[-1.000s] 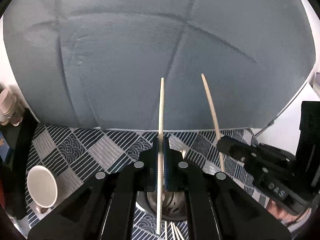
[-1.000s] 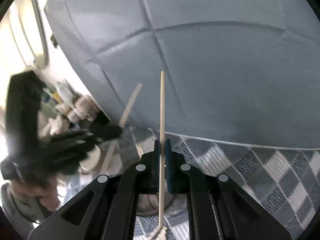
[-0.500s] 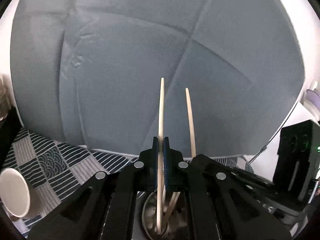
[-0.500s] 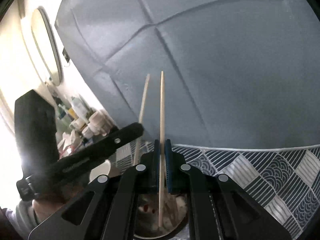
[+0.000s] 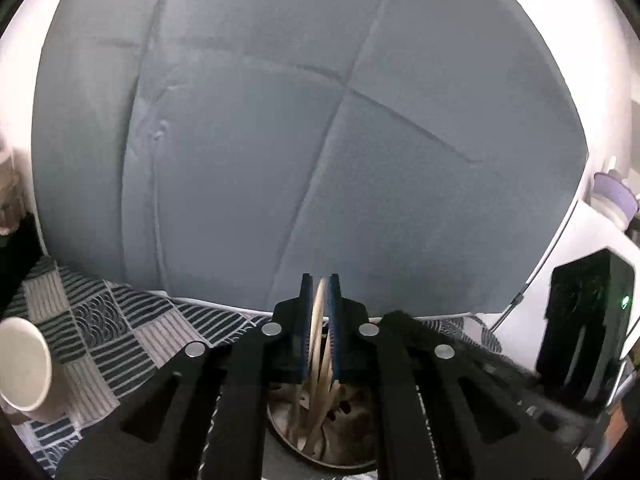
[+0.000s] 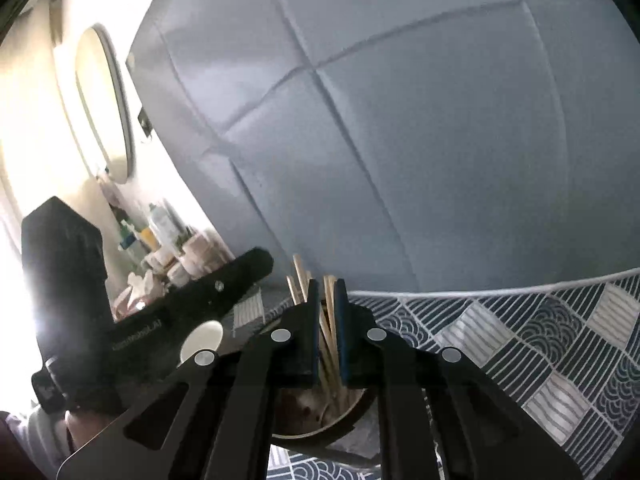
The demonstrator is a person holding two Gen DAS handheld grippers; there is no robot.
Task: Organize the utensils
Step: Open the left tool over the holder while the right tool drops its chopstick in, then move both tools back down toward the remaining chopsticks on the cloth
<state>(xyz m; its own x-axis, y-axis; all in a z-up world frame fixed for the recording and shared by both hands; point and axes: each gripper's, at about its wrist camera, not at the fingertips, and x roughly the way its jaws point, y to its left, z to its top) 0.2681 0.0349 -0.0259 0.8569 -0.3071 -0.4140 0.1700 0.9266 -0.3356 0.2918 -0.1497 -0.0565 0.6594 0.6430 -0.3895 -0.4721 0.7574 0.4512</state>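
Note:
Several wooden chopsticks (image 5: 316, 392) stand in a round utensil cup (image 5: 344, 454) directly under both grippers. My left gripper (image 5: 319, 312) has its jaws slightly parted, with the chopstick tops loose between them. My right gripper (image 6: 327, 312) is likewise parted just above the same cup (image 6: 340, 420), with chopsticks (image 6: 326, 340) leaning in the gap. The left gripper's black body (image 6: 152, 320) shows at the left of the right wrist view.
A white mug (image 5: 24, 368) lies on its side on the patterned blue tablecloth (image 5: 100, 320) at the left. A large grey padded panel (image 5: 304, 140) stands behind. A black device (image 5: 588, 328) is at the right. Bottles (image 6: 160, 232) crowd a shelf at the left.
Both chopsticks slid down out of the jaws into the cup. Both grippers opened slightly and came together over the cup.

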